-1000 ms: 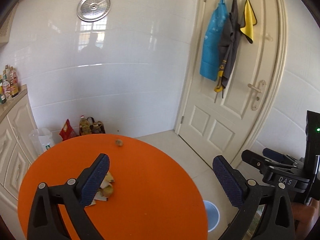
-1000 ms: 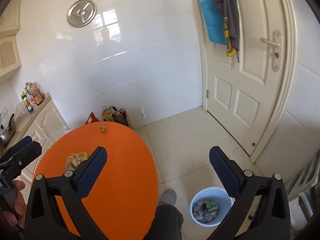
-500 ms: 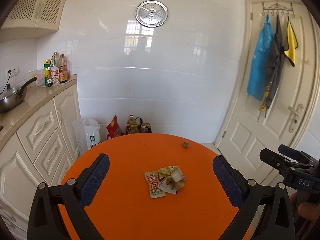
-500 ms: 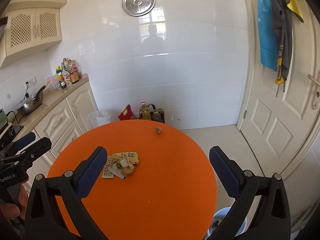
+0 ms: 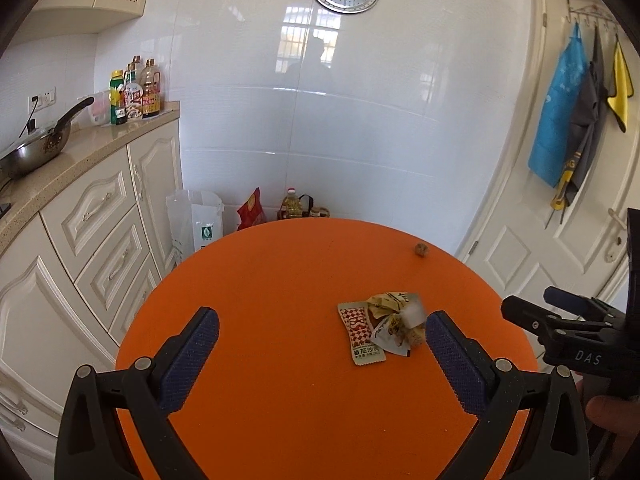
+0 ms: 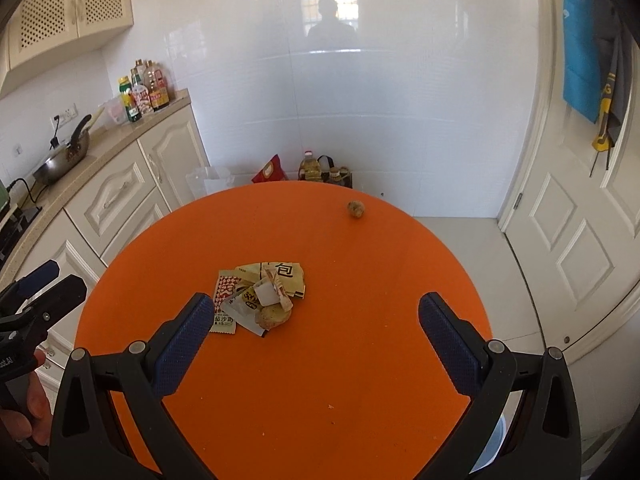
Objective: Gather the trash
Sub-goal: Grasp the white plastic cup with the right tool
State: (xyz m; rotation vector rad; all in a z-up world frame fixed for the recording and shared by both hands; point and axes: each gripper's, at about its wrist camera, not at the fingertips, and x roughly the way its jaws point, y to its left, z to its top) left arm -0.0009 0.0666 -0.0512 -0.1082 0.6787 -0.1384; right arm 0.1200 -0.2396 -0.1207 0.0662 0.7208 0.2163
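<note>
Right, both my left gripper (image 5: 322, 336) and right gripper (image 6: 316, 318) hover spread wide and empty over the orange table (image 6: 360, 360), where the wrapper pile (image 6: 260, 296) looks light, crinkly, slippery, so I'd pinch its bunched middle.

Both wrist views above shared orange table (image 5: 280, 280)

Orange table (image 5: 280, 288), red-checked sachet (image 5: 358, 326)
</note>
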